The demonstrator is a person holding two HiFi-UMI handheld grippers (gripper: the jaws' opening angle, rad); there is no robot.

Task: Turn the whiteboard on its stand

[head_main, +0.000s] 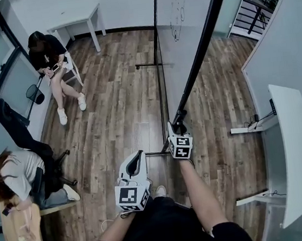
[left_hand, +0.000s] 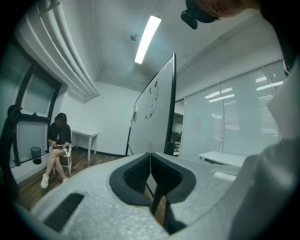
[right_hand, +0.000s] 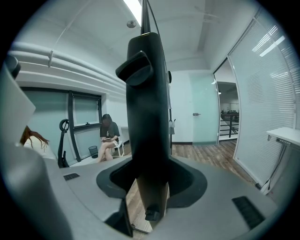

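Observation:
The whiteboard (head_main: 182,20) stands edge-on ahead of me in the head view, its black frame (head_main: 206,34) slanting down to my right gripper (head_main: 177,128). That gripper is shut on the frame's lower edge; in the right gripper view the black frame (right_hand: 147,117) fills the gap between the jaws of my right gripper (right_hand: 149,187). The stand's black pole (head_main: 157,45) and foot (head_main: 152,65) rest on the wood floor. My left gripper (head_main: 138,158) hangs lower left, shut and holding nothing. The left gripper view shows its pads (left_hand: 138,176) pressed together and the whiteboard (left_hand: 152,112) beyond.
One person sits on a chair (head_main: 50,58) at the far left, another (head_main: 16,177) at a wooden desk at near left. A white table (head_main: 76,20) stands at the back wall. A white desk (head_main: 294,149) and a glass partition line the right side.

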